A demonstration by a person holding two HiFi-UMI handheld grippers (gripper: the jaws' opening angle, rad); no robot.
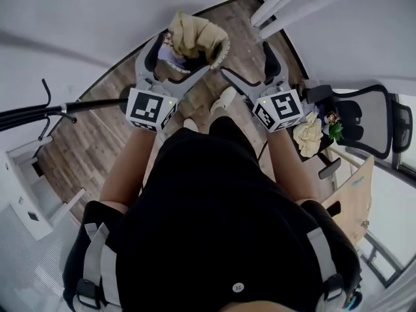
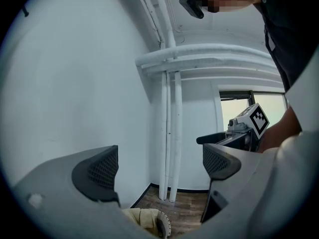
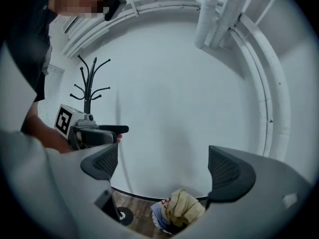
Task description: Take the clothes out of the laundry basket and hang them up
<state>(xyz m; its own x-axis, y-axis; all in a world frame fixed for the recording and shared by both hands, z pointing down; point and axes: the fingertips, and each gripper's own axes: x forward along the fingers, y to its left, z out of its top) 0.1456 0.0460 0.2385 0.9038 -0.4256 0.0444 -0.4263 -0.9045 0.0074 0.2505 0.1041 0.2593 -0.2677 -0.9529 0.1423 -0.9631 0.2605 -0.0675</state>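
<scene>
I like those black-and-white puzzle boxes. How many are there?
2. The left cube rides on the left gripper, and the right cube rides on the right gripper. No others show, though more could be out of view.

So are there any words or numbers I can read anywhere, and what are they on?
No words or numbers can be read anywhere.
The left marker cube and right marker cube: black-and-white square patterns, not letters.
The pale garment in the laundry basket: red print, too small to read.
The wooden panel: blue mark, too blurred to read.
</scene>
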